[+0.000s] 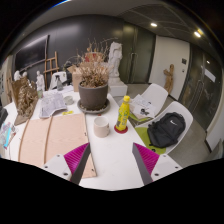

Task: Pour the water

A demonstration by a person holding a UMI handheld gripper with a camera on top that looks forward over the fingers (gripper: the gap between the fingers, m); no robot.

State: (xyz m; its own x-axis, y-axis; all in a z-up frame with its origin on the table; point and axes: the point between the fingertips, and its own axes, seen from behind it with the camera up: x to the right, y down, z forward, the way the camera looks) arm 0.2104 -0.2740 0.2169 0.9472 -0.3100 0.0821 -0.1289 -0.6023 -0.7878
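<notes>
White table [110, 150] carries the scene. Two white chairs [152, 100] stand along its right edge, the nearer holding a black backpack [167, 130]. Dark walls [135, 45] behind; recessed ceiling lights [153, 25] lit. Pale door [176, 60] at right.

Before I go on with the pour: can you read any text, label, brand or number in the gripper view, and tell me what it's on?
No text can be read.
The yellow bottle just ahead of the open gripper: any label is too small to read.
The white cup beside it: no print visible.
The black backpack on the chair: no legible brand.
The papers at the table's far end: too blurred to read.
</notes>
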